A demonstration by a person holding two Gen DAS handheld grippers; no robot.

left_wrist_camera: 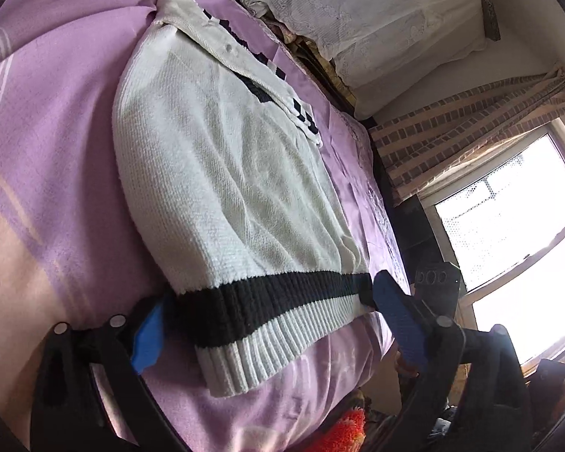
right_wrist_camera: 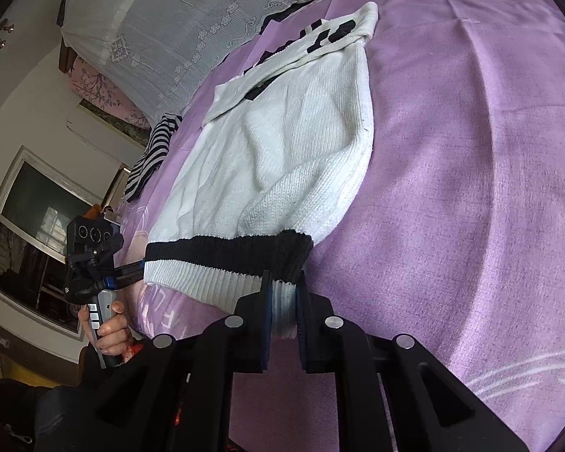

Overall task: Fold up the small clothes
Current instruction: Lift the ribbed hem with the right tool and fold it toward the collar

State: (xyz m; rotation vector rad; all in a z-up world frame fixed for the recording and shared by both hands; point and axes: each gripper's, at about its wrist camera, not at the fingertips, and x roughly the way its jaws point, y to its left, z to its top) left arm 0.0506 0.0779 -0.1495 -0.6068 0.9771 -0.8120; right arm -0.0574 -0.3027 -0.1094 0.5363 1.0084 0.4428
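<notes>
Mid-fold on purple bedsheet (right_wrist_camera: 471, 150): white knit sweater (left_wrist_camera: 226, 173) with black-striped hem, corner pinched in right gripper (right_wrist_camera: 282, 312), left gripper (left_wrist_camera: 271, 324) spread wide astride hem. Next, likely: grip, lift evenly.

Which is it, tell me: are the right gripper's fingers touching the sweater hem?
Touching. The right wrist view shows the right gripper with its fingers pinching the sweater by its ribbed white hem.
</notes>
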